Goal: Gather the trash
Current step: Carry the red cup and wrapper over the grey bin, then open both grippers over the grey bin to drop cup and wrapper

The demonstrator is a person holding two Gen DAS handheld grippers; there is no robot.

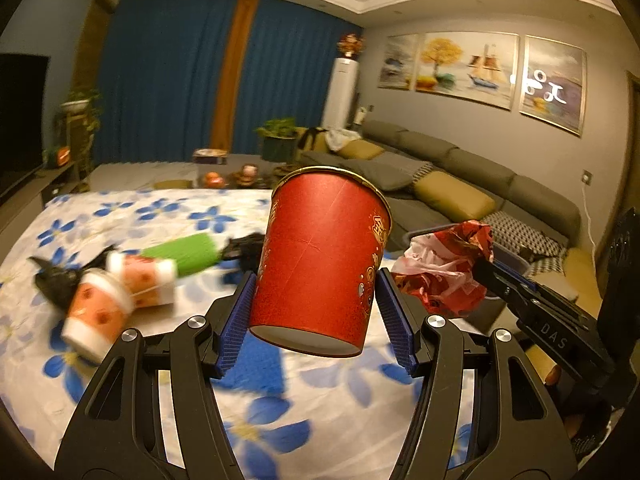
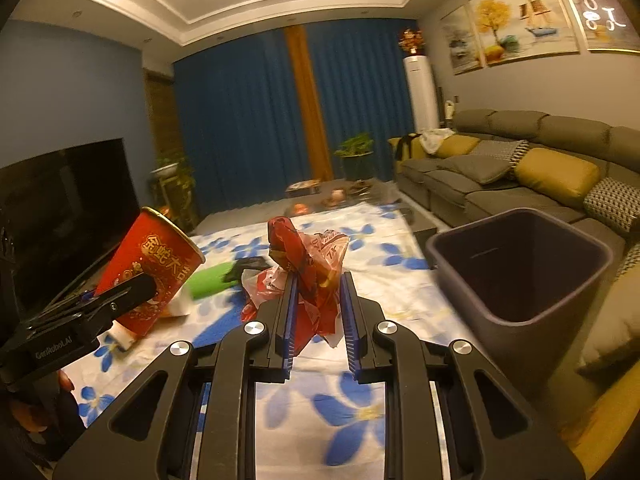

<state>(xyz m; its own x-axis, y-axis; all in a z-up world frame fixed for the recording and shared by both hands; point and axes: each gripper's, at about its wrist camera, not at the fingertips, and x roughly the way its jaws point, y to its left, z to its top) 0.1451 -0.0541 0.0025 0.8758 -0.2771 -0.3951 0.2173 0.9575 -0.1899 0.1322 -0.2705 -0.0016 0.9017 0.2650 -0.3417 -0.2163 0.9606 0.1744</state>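
Observation:
My left gripper (image 1: pixel 316 284) is shut on a tall red paper cup (image 1: pixel 320 260), held tilted above the flowered table; the cup also shows in the right wrist view (image 2: pixel 150 268). My right gripper (image 2: pixel 318 280) is shut on a crumpled red and white plastic wrapper (image 2: pixel 306 264), seen in the left wrist view too (image 1: pixel 444 268). On the table lie two orange-and-white paper cups (image 1: pixel 116 292), a green roll (image 1: pixel 184 254) and black scraps (image 1: pixel 56 280). A dark bin (image 2: pixel 524 268) stands open to the right of my right gripper.
The table carries a white cloth with blue flowers (image 1: pixel 320 392). A grey sofa with yellow cushions (image 2: pixel 532 176) runs along the right. A television (image 2: pixel 60 208) stands left. Plants and small items sit at the table's far end (image 2: pixel 356 156).

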